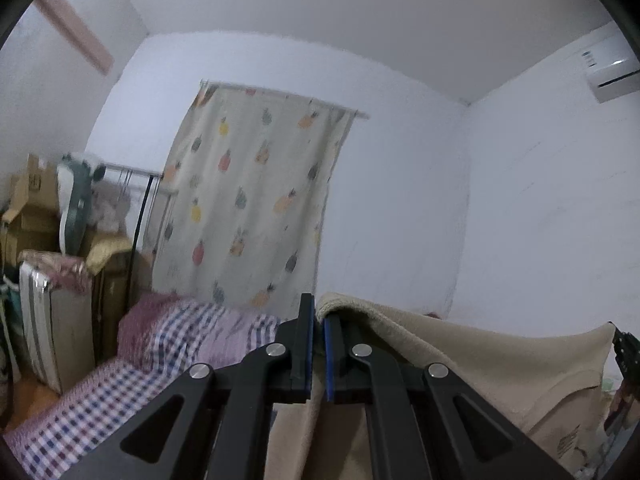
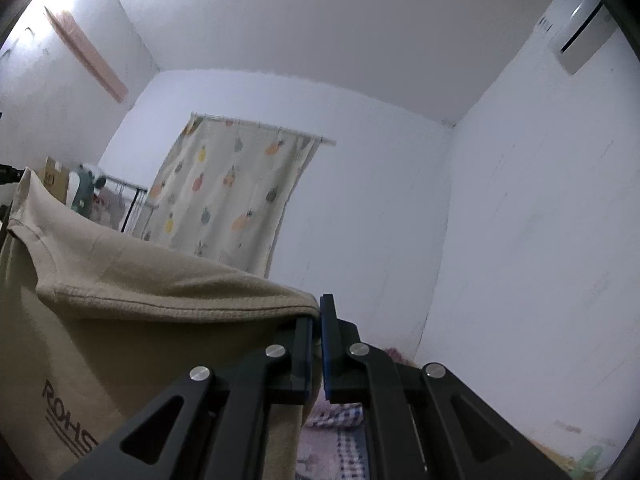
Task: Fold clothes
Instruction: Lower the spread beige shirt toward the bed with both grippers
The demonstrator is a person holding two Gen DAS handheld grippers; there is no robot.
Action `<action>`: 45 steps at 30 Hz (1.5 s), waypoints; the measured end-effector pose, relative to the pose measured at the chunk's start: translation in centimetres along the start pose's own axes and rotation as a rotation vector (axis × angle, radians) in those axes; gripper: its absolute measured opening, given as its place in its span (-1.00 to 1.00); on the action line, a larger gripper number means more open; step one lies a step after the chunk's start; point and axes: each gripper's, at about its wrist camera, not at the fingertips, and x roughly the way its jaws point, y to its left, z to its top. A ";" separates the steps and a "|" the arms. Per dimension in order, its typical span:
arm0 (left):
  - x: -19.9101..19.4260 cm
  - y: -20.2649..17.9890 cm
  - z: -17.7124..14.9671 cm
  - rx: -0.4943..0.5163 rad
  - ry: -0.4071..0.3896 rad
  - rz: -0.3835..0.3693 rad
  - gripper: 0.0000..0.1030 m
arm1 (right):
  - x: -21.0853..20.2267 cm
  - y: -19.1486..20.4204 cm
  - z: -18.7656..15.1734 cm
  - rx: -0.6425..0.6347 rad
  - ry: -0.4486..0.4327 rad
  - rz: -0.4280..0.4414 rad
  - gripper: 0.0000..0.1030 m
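Observation:
A beige T-shirt hangs in the air, stretched between both grippers above the bed. My left gripper is shut on one top corner of the shirt, cloth pinched between its blue pads. In the right wrist view the same beige T-shirt spreads to the left, with its ribbed collar and dark printed letters showing. My right gripper is shut on the other top corner. The far right of the left wrist view shows a dark bit of the other gripper at the shirt's edge.
A bed with a red, blue and white checked sheet lies below. A pineapple-print curtain hangs on the back wall. Cardboard boxes and a clothes rack stand at the left. An air conditioner sits high on the right wall.

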 end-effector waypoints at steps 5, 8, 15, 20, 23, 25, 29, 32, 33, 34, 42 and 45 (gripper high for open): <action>7.5 2.4 -3.8 -0.008 0.108 0.084 -0.94 | 8.4 1.7 -5.4 0.022 0.134 0.026 -0.97; 12.9 3.6 -7.0 -0.007 0.186 0.136 -0.94 | 13.4 2.7 -8.7 0.035 0.214 0.042 -0.97; 25.5 6.8 -15.2 -0.016 0.363 0.227 -0.94 | 26.2 5.2 -16.4 0.051 0.376 0.059 -0.97; 34.0 8.4 -20.4 0.003 0.470 0.280 -0.94 | 35.7 6.7 -22.5 0.030 0.475 0.053 -0.97; 39.0 9.9 -23.3 0.001 0.517 0.299 -0.94 | 40.6 7.7 -26.7 0.004 0.534 0.052 -0.97; 42.0 10.9 -24.8 -0.004 0.541 0.309 -0.94 | 43.4 8.7 -29.0 0.002 0.569 0.061 -0.97; 48.1 12.9 -27.9 -0.003 0.595 0.326 -0.94 | 48.8 10.9 -33.7 -0.002 0.644 0.080 -0.97; 52.7 14.4 -30.9 -0.001 0.648 0.345 -0.94 | 52.4 13.3 -38.1 0.002 0.716 0.100 -0.97; 54.2 14.9 -32.0 -0.002 0.666 0.353 -0.94 | 53.5 14.1 -39.6 0.002 0.739 0.107 -0.97; 55.6 15.6 -33.4 0.006 0.688 0.366 -0.94 | 54.5 14.8 -41.1 0.003 0.762 0.115 -0.97; 61.4 20.0 -43.9 -0.018 0.827 0.451 -0.94 | 60.9 20.0 -52.3 -0.025 0.930 0.203 -0.97; 61.9 21.0 -46.7 0.007 0.843 0.456 -0.94 | 62.4 21.6 -55.7 -0.058 0.976 0.224 -0.97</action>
